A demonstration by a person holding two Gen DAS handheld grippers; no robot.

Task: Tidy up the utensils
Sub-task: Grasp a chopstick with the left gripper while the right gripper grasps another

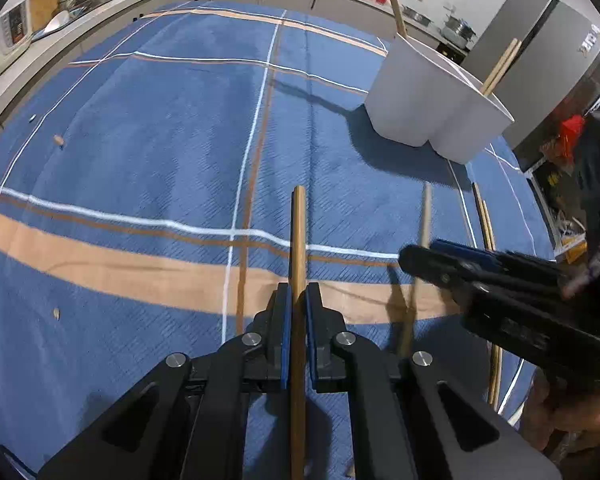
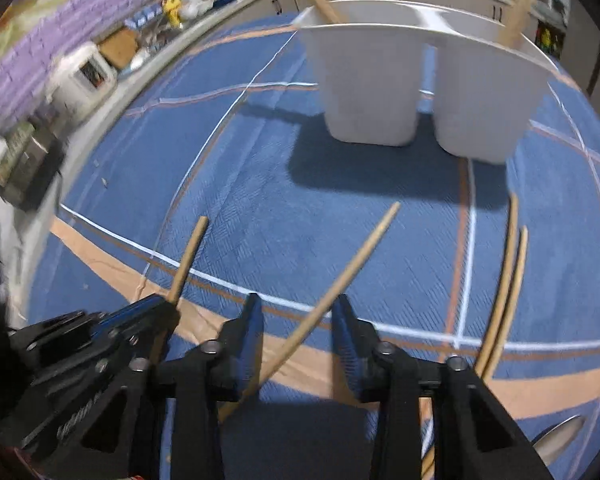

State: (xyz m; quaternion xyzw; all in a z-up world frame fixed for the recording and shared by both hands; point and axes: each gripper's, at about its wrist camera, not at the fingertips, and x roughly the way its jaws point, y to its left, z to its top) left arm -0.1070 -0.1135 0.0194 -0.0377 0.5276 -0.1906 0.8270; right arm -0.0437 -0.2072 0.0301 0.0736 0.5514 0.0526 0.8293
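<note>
My left gripper [image 1: 298, 300] is shut on a wooden utensil handle [image 1: 299, 236] that points forward over the blue cloth; it also shows in the right wrist view [image 2: 188, 260]. My right gripper [image 2: 298, 316] is open, its jaws on either side of a second wooden handle [image 2: 352, 264] that lies slanted on the cloth; from the left wrist view that handle [image 1: 425, 216] runs under the right gripper [image 1: 420, 258]. A white two-compartment holder [image 1: 428, 100] [image 2: 380, 80] stands ahead with wooden handles in it. A pair of chopsticks [image 2: 510, 276] lies to the right.
A blue plaid cloth [image 1: 140, 160] covers the table. A metal spoon bowl [image 2: 560, 436] shows at the lower right. Small crumbs [image 1: 58, 139] lie on the cloth at the left. Kitchen counters and a grey fridge [image 1: 540, 60] stand beyond the table.
</note>
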